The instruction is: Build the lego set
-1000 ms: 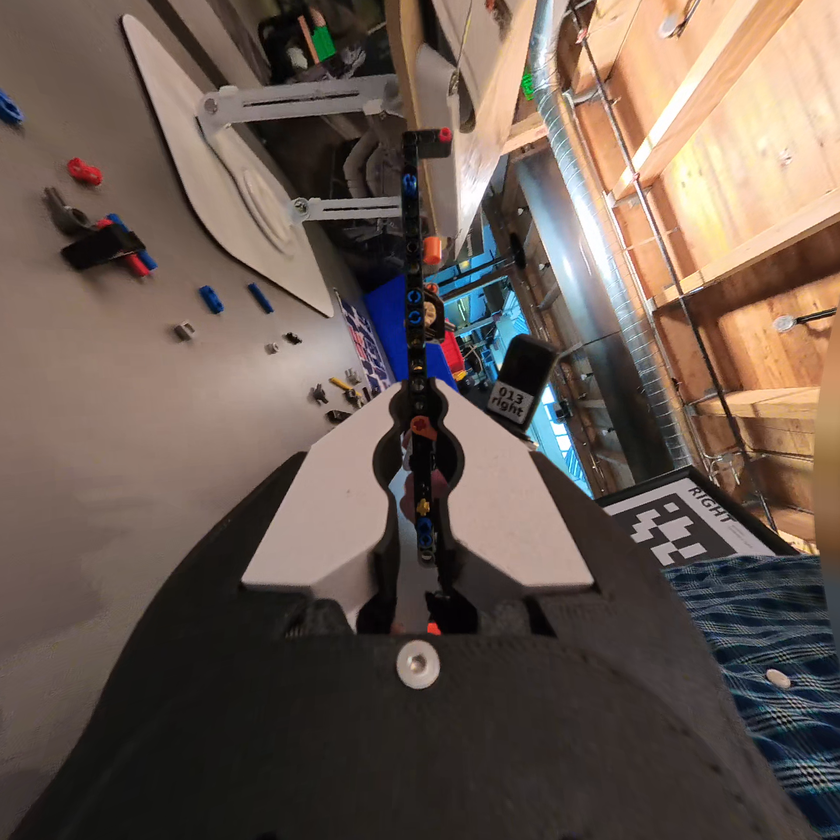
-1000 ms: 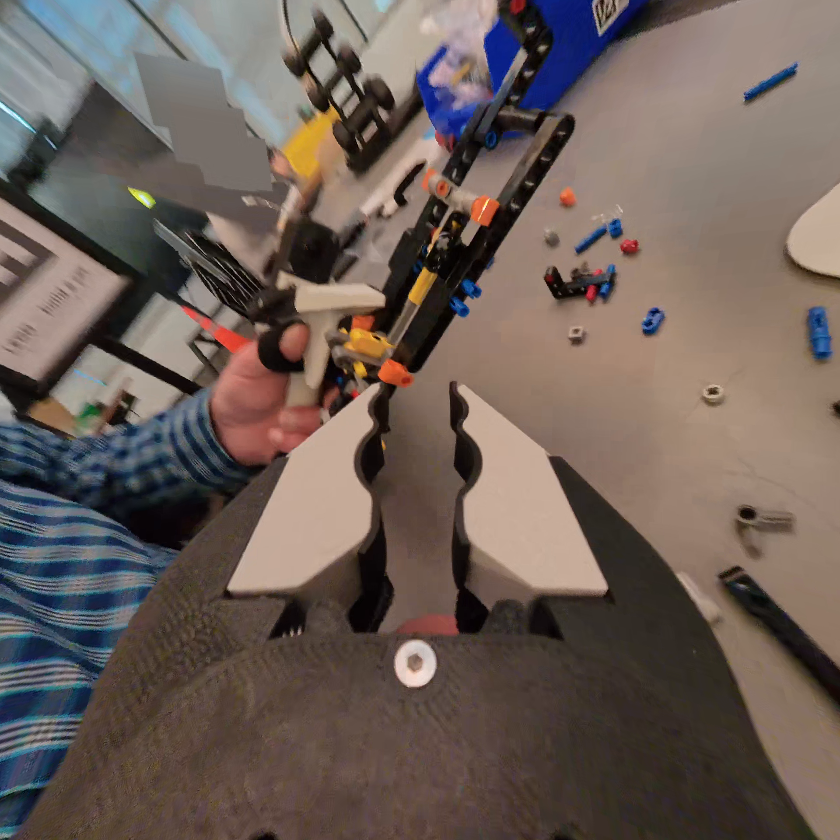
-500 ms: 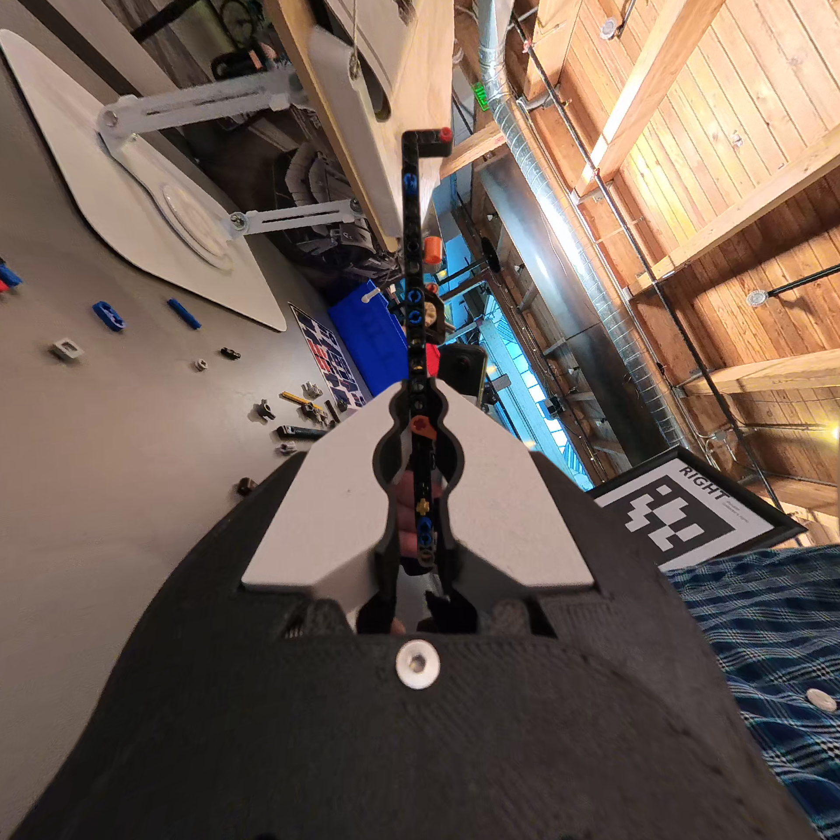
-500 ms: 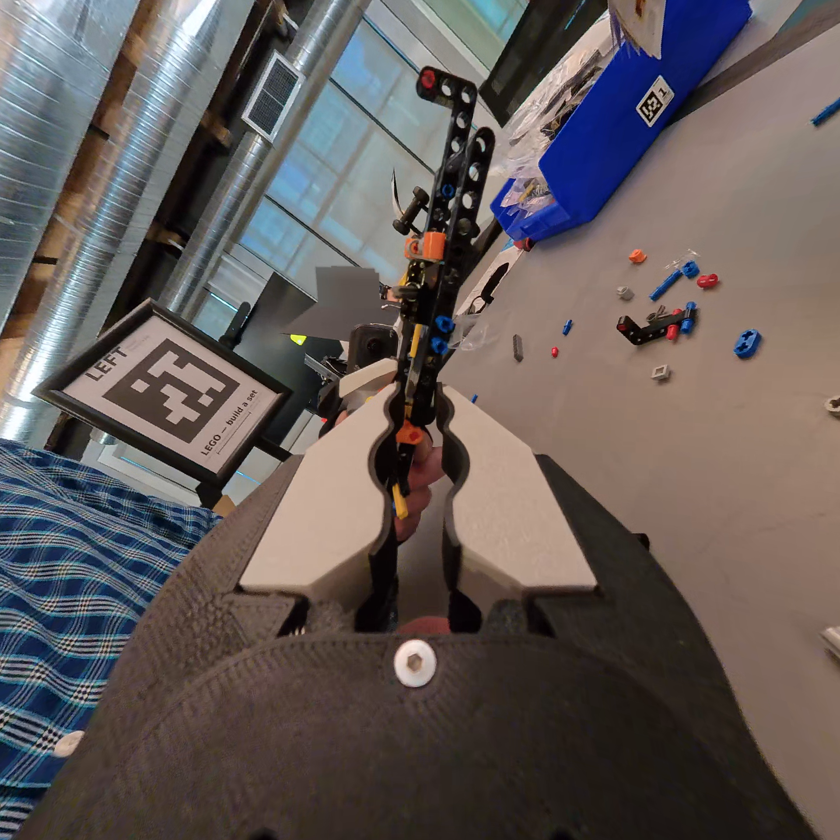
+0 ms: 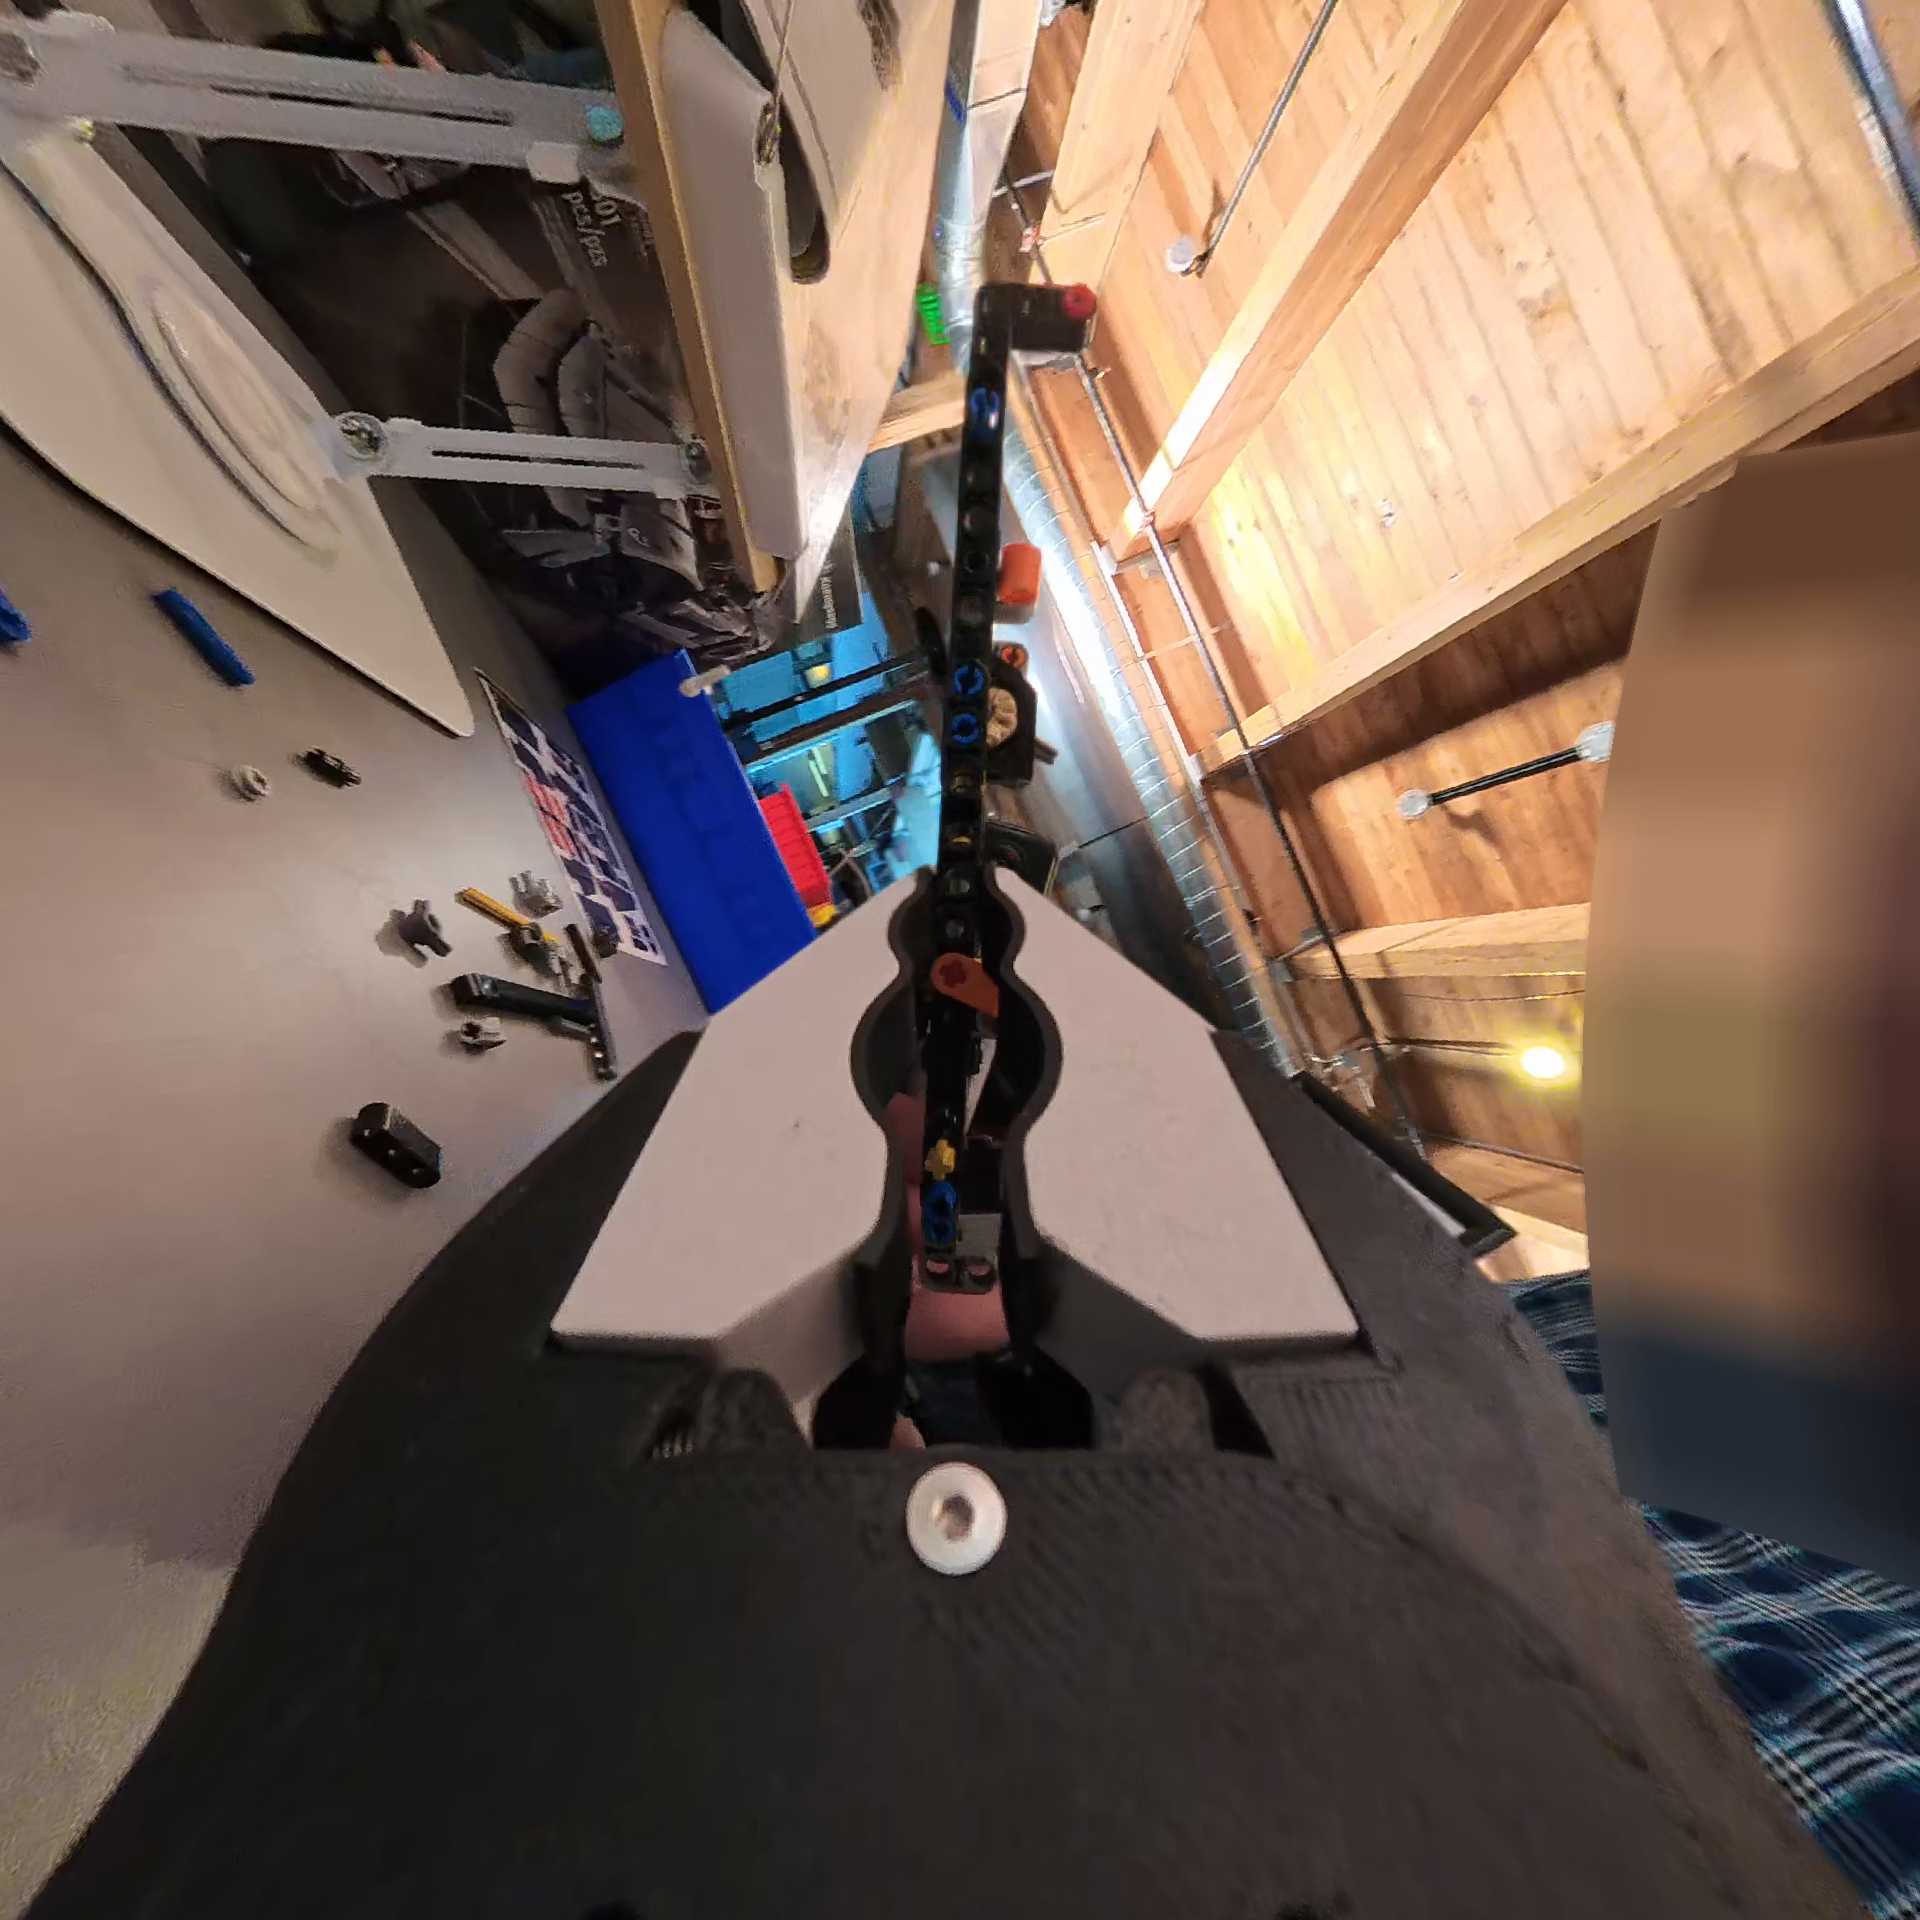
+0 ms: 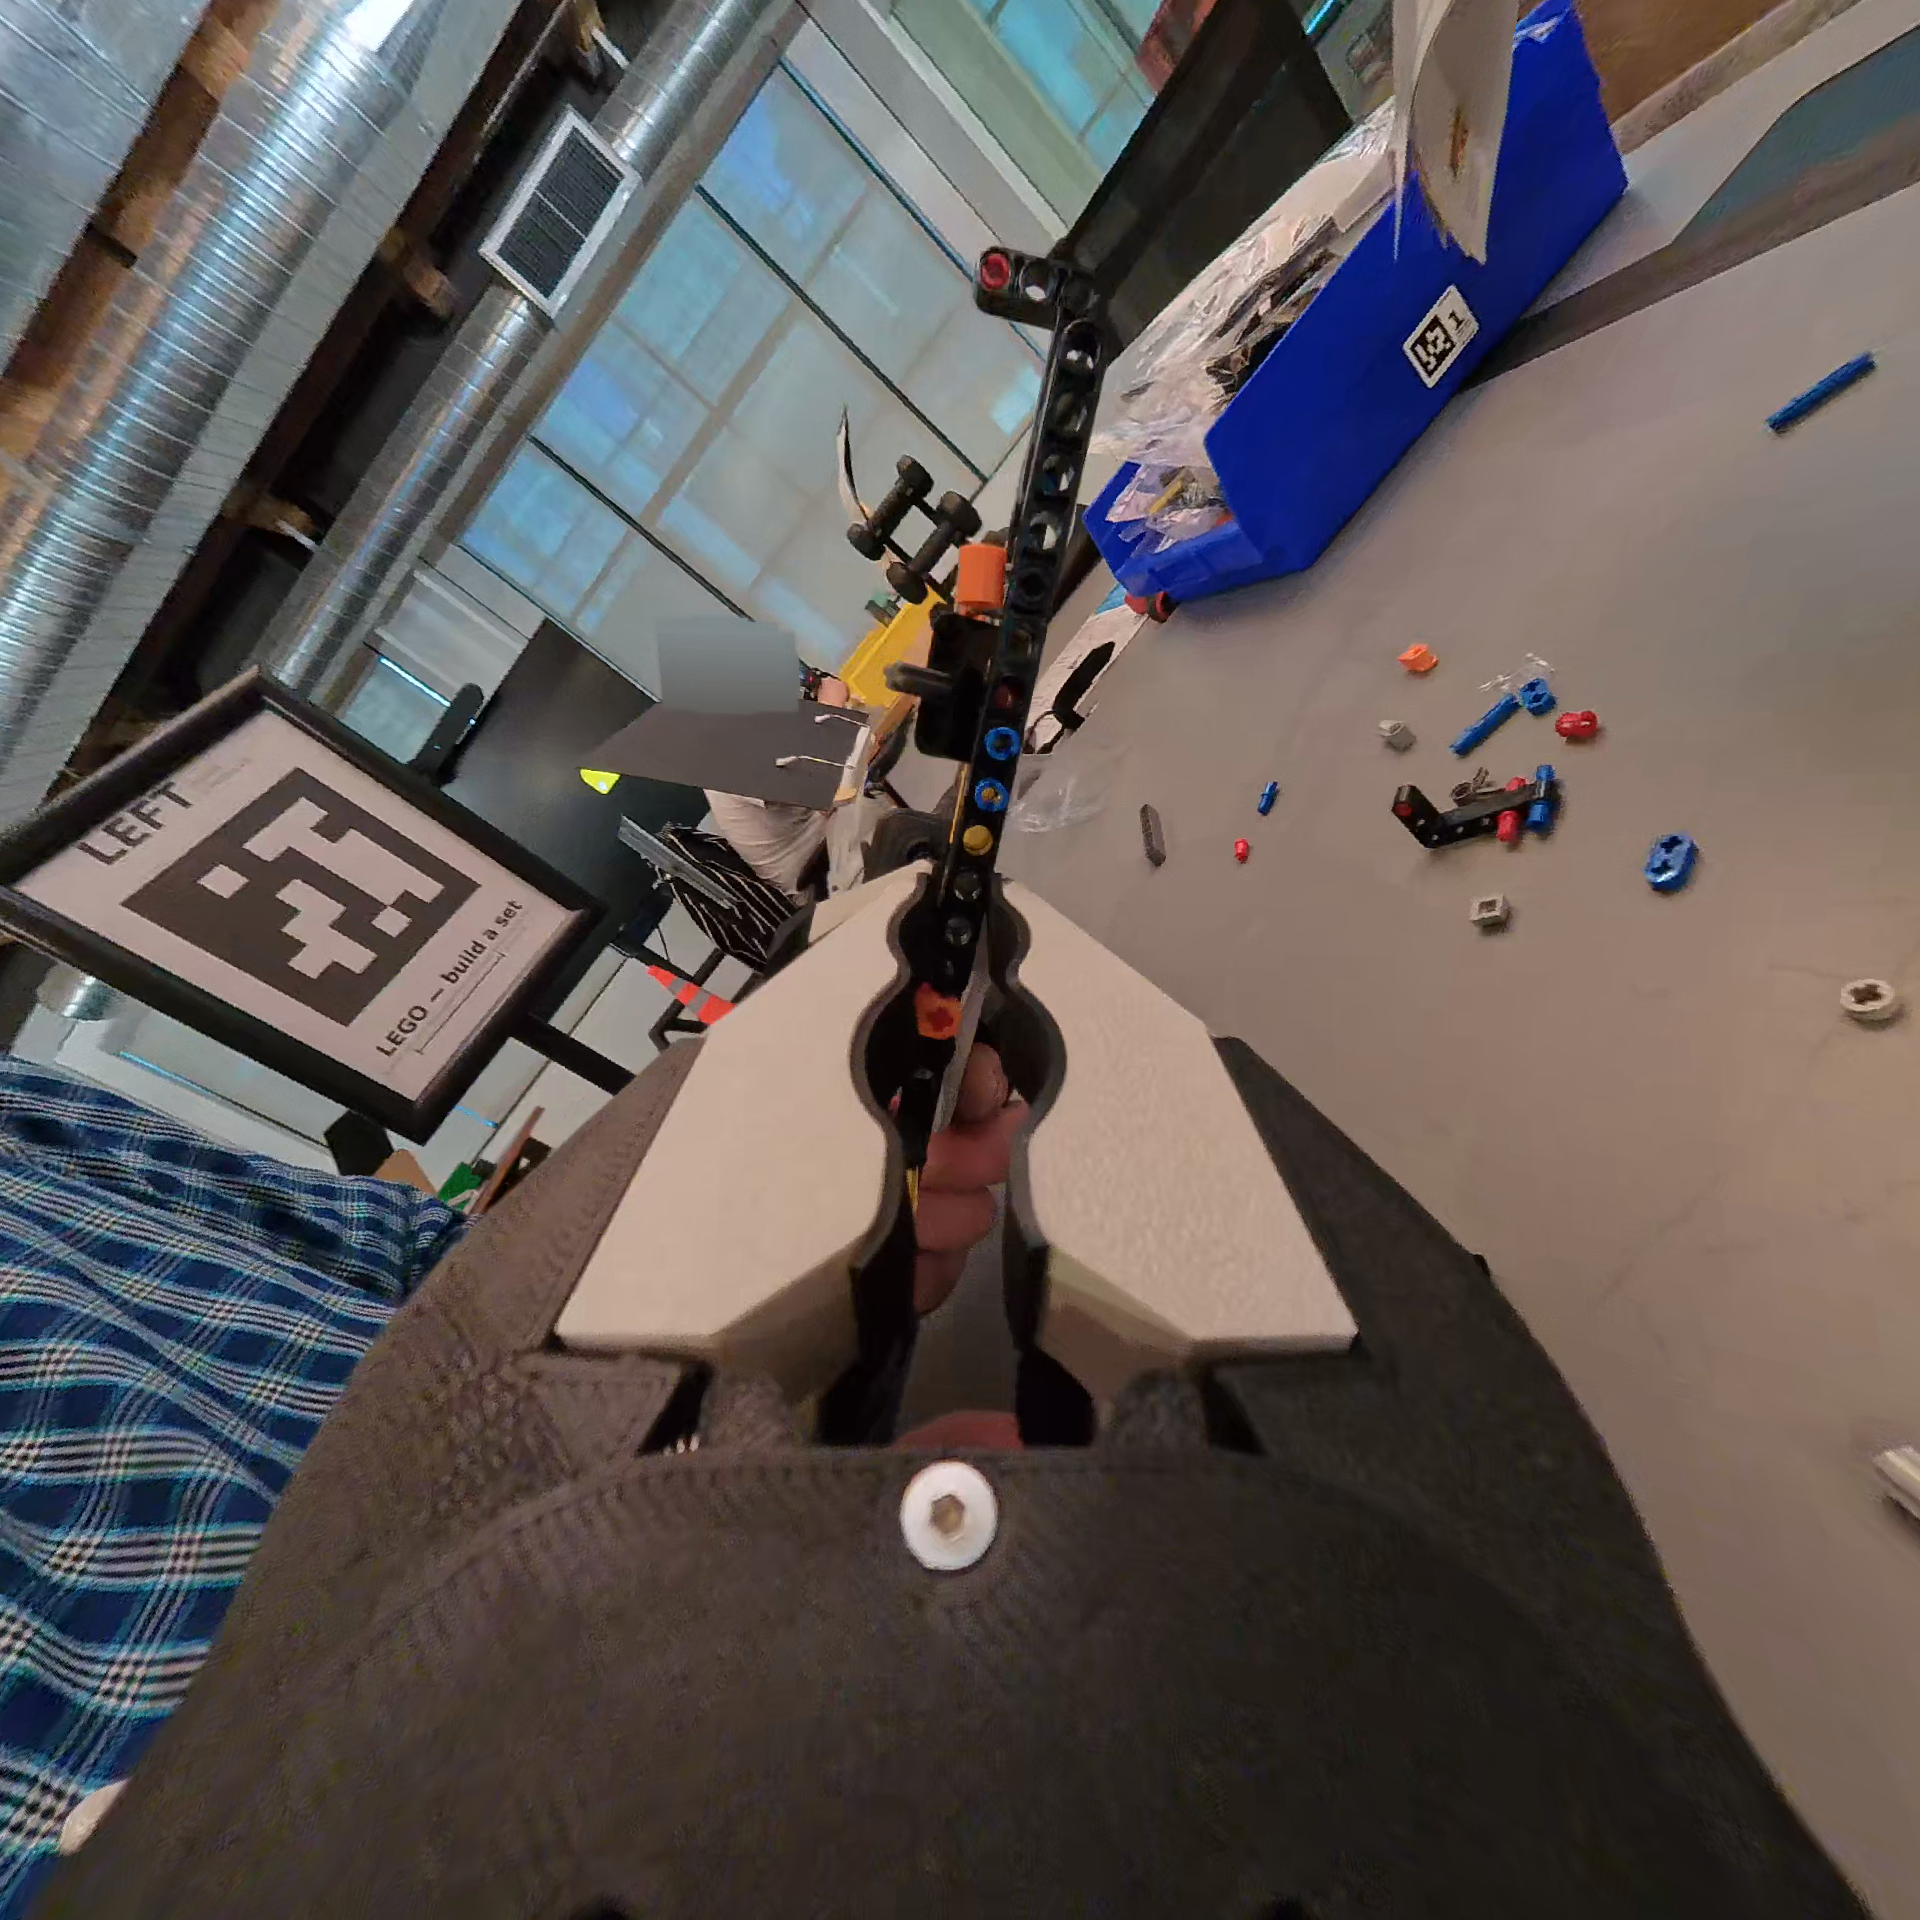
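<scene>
The lego assembly is a long black beam with blue pins, an orange bush and a red pin at its bent top end. My left gripper is shut on its lower part and holds it in the air, pointing away from me. The same assembly shows in the right wrist view, and my right gripper is closed around its lower part too. A hand's fingers show behind the jaws. The assembly's bottom end is hidden between the fingers.
Loose blue, red, black and grey parts lie on the grey table. A blue bin stands at the back. More parts and a white board lie left. A framed marker sign and plaid sleeve are close by. My left and right fingertips are right by each other.
My right gripper came up to the assembly from a short way off, open, and closed around its lower part. Both views swung as the assembly was turned; the left stayed shut on it.
</scene>
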`<action>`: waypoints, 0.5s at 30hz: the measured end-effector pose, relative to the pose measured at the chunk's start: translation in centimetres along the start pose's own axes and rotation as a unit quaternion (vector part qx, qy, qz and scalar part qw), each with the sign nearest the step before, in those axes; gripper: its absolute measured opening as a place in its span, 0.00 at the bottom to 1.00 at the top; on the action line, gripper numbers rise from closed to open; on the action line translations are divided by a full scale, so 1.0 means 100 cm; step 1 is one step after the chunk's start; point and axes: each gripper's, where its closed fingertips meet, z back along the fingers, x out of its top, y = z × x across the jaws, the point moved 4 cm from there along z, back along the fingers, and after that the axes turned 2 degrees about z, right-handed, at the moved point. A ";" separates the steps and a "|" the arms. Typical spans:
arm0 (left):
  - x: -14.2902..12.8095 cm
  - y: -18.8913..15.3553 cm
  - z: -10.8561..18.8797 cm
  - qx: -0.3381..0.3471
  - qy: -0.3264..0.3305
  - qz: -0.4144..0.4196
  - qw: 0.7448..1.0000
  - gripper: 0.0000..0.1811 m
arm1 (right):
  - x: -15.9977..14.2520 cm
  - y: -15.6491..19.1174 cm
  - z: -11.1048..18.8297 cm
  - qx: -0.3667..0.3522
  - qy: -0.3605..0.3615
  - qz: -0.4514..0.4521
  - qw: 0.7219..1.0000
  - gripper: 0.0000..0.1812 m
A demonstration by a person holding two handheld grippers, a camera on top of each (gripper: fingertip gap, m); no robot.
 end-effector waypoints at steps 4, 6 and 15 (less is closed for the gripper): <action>-0.001 0.001 -0.002 -0.016 0.002 0.011 1.000 0.04 | 0.002 0.001 0.001 -0.008 -0.001 0.007 1.000 0.03; -0.001 0.002 -0.002 -0.017 0.003 0.013 1.000 0.04 | 0.002 0.001 0.001 -0.011 -0.001 0.008 1.000 0.03; -0.002 0.008 -0.003 -0.015 0.004 0.026 1.000 0.05 | 0.003 0.001 0.002 -0.036 0.002 0.031 0.999 0.03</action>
